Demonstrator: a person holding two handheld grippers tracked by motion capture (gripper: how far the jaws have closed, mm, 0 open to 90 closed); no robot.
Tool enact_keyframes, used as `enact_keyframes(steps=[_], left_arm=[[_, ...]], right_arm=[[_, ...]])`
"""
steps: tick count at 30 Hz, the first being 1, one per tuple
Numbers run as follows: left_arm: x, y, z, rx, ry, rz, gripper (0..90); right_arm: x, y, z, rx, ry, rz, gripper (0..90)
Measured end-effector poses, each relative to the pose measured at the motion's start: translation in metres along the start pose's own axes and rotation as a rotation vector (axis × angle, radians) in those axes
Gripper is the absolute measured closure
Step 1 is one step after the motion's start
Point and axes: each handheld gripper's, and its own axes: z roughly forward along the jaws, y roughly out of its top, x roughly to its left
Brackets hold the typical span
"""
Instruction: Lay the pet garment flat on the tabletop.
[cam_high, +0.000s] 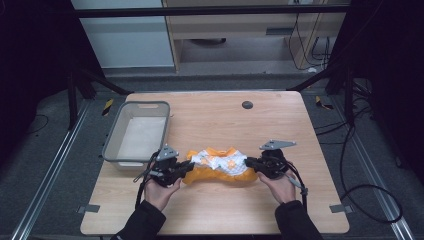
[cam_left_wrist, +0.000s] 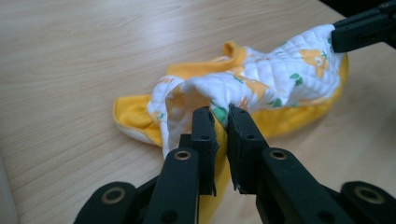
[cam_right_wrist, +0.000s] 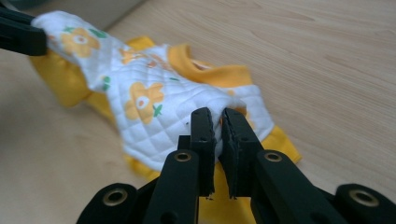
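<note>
I note one small quilted garment (cam_high: 220, 165): white with orange flowers and green leaves, orange trim and lining. It is bunched, stretched crosswise near the table's front edge, both ends pinched and raised, its middle sagging onto the wood.

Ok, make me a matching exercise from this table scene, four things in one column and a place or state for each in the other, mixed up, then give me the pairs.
Things:
1. left hand-held gripper
2. right hand-held gripper
3. grey basket
4. small dark disc

Places or states:
A. lies on the wood near the table's far edge
B. stands at the table's left side, nothing in it
C. shut on the garment's left end, in the high view
D. shut on the garment's right end, in the high view

The garment is quilted white with orange flowers and orange trim.

Pairs: 1-C, 2-D, 3-B, 4-A
</note>
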Motion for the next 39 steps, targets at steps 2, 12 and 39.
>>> enact_keyframes(steps=[2,12,39], left_arm=[[0.007,-0.002,0.013,0.018,0.018,-0.028,80.8],[0.016,-0.009,0.023,0.026,0.049,-0.016,56.0],[0.003,-0.054,-0.010,0.055,0.066,0.096,35.8]], right_arm=[[-0.008,-0.002,0.022,0.023,-0.045,0.015,83.2],[-0.013,-0.007,0.039,-0.008,-0.123,-0.001,70.8],[-0.004,-0.065,-0.011,-0.032,-0.090,-0.087,44.6]])
